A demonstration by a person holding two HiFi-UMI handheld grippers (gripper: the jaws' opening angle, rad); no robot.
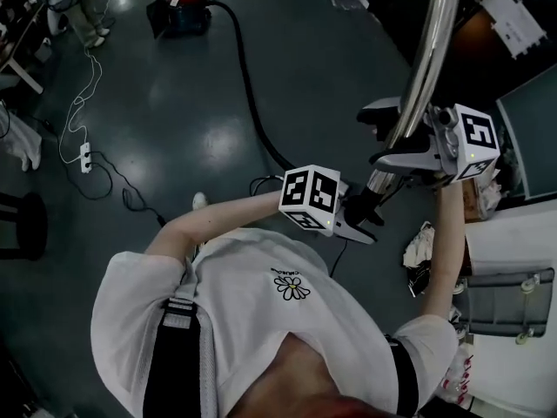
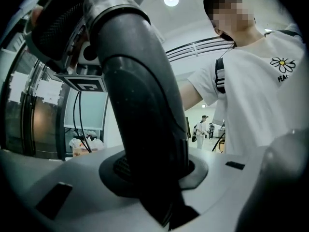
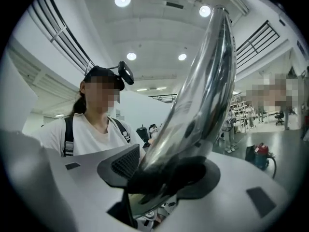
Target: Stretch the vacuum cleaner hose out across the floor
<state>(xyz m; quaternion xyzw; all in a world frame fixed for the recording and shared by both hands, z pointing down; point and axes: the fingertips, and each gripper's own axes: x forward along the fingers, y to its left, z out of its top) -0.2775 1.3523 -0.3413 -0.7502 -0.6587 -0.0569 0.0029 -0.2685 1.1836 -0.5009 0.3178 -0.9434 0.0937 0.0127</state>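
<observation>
Currently your left tool (image 1: 359,209) clamps the rigid hose handle (image 2: 140,105), your right tool (image 1: 396,148) the slick chrome wand (image 1: 428,59).

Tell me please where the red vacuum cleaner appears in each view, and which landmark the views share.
Head view: the red vacuum cleaner is near the top edge, left of centre.
Left gripper view: it is not in this picture.
Right gripper view: it is low at the right side, to the right of the shiny tube.
Shared landmark: the person's white T-shirt, seen in all three views.
</observation>
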